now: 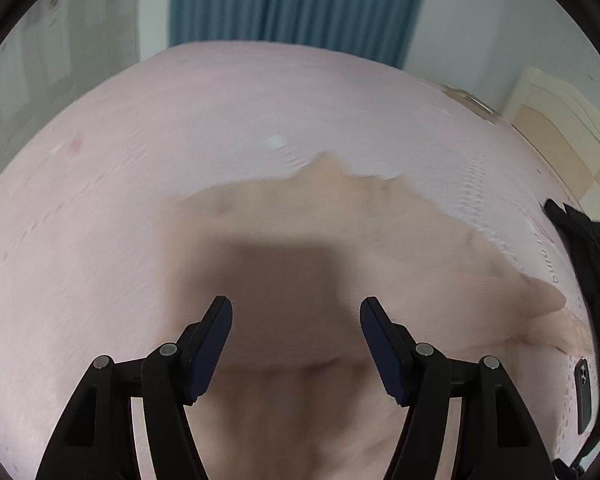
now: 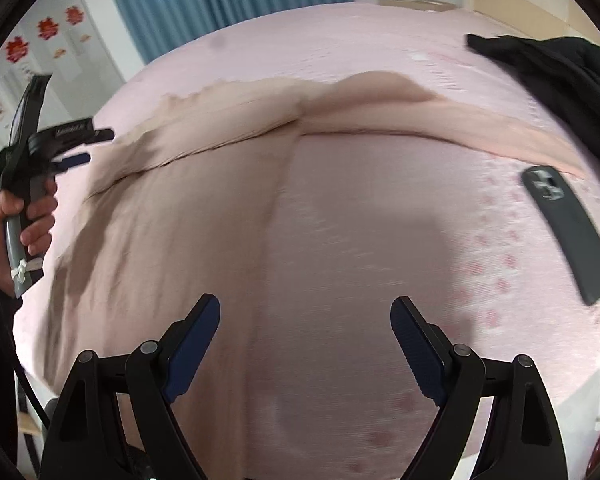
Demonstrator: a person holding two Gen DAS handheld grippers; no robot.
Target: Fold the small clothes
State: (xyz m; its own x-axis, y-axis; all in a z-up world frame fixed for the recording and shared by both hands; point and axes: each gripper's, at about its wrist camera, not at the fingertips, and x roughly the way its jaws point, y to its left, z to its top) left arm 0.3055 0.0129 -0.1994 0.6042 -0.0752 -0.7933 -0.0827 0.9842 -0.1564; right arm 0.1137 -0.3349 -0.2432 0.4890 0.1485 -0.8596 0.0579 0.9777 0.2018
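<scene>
The left wrist camera looks steeply down along the left gripper (image 1: 296, 312), close over the beige garment (image 1: 300, 232) on the pink bed (image 1: 140, 128). The right wrist camera tilts down likewise, further right. Both share garment, bed, phone (image 2: 568, 232), black cloth (image 2: 556, 72) and far blue curtain (image 1: 292, 0).

Your right gripper (image 2: 305, 344) hangs wide-jawed over bare pink bedspread (image 2: 340, 240), nothing between its pads. To its right a dark phone (image 2: 572, 232) lies in the way; beyond it, a black garment (image 2: 560, 76). The beige garment (image 2: 172, 208) covers the left side, where your left gripper (image 2: 76, 146) hovers.
</scene>
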